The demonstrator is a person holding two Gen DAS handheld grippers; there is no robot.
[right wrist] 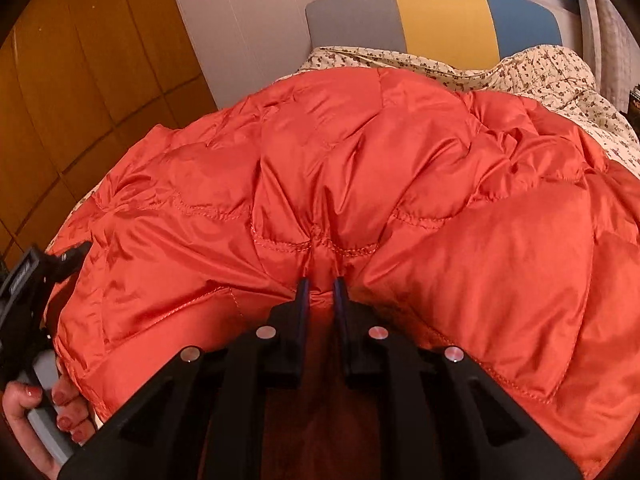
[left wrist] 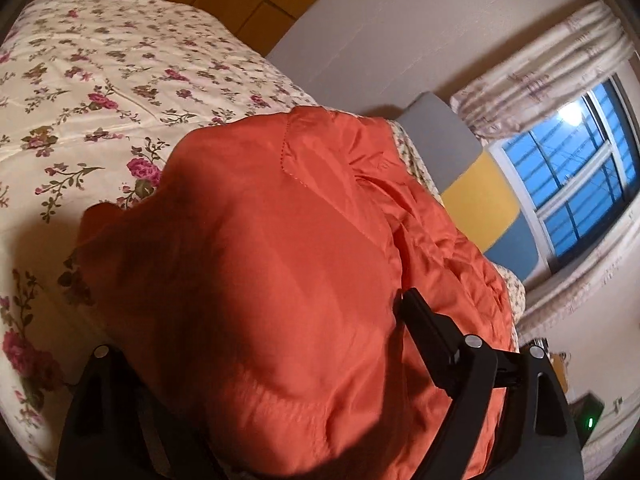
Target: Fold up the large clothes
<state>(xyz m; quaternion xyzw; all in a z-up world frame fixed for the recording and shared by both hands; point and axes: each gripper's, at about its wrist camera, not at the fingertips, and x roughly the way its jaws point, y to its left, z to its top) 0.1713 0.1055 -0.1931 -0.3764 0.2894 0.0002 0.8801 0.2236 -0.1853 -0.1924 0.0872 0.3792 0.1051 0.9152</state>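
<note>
On the bed (left wrist: pixel 80 92), over its floral quilt, the orange padded jacket (right wrist: pixel 360 168) lies bunched between my two grippers, and I judge I am mid-fold. My right gripper (right wrist: pixel 320 288) has its jaws pinched narrow on a seam fold, while my left gripper (left wrist: pixel 256 320) stands with jaws wide around the fabric, not pressing it. Next I need a fresh left grip; no containers show.

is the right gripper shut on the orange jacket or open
Shut on it: the right hand-held gripper has its fingers nearly together, pinching a gathered fold of the orange jacket.
</note>
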